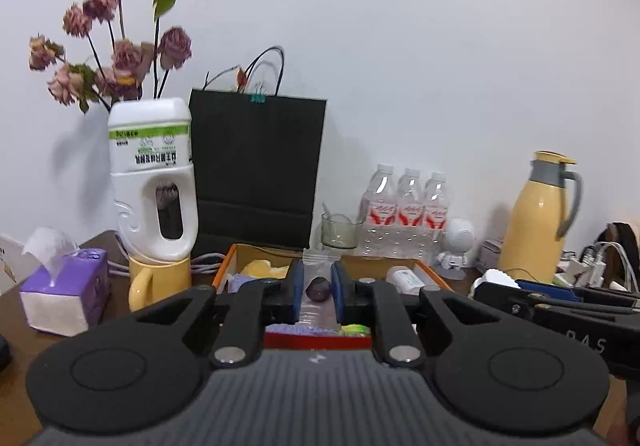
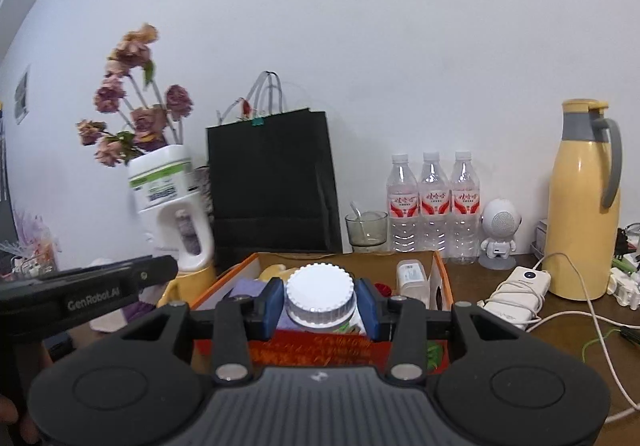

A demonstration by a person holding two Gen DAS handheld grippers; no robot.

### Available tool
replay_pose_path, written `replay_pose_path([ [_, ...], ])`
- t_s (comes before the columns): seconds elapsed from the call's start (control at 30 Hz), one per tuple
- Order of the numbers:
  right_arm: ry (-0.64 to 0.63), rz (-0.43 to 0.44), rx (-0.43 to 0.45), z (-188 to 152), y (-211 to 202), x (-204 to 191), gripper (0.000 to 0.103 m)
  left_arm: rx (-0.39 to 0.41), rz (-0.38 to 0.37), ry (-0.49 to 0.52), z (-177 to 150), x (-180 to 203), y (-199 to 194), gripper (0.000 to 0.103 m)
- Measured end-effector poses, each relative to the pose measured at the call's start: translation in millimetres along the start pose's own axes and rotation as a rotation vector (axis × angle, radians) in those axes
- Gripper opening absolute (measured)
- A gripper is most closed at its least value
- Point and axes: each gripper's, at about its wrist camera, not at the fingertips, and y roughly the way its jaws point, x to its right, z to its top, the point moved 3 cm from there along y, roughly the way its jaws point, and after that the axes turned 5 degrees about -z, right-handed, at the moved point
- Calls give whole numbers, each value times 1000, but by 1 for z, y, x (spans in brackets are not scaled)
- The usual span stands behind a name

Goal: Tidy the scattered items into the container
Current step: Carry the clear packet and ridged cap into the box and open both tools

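An open cardboard box with orange edges (image 1: 224,266) stands on the brown desk; it also shows in the right wrist view (image 2: 442,270). My left gripper (image 1: 317,292) is shut on a small clear zip bag (image 1: 316,260) with a dark purple lump inside, held over the box. My right gripper (image 2: 320,304) is shut on a jar with a white ribbed lid (image 2: 320,292), held over the box. Inside the box lie a yellow item (image 1: 262,269), a white bottle (image 2: 412,278) and a red packet (image 2: 320,350).
Behind the box stand a black paper bag (image 1: 256,165), a white jug with dried flowers (image 1: 154,181) on a yellow mug (image 1: 160,282), a glass (image 2: 366,232), three water bottles (image 2: 434,205), a robot figure (image 2: 498,234), and a yellow thermos (image 2: 584,205). A tissue box (image 1: 66,290) sits left; a power bank with cables (image 2: 524,282) right.
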Motion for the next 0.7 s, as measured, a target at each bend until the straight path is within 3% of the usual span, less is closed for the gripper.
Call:
replay_pose_path([
  [0.1,13,16,-28,9,25,9,39,-44,-4,-2,9,-6,30,16],
  [0.17,13,36,-57,23,44,15,39,-117,-15,-19,20,-12,58,16],
  [0.3,-15,69,-274,58,100,28,39,-323,-58,-105,43,-29,119,16],
  [0.4,-10,89,-448,70,149,38,39,-441,-79,-94,53,-33,159,16],
  [0.47,-8,83,-553,68,180,43,39,-532,-93,-54,52,-30,182,16],
  [0.6,101,114,-791,39,231,50,39,-756,-97,-78,25,-33,225,16],
  [0.7,76,88,-876,18,252,44,39,-843,-65,-53,2,-38,241,16],
])
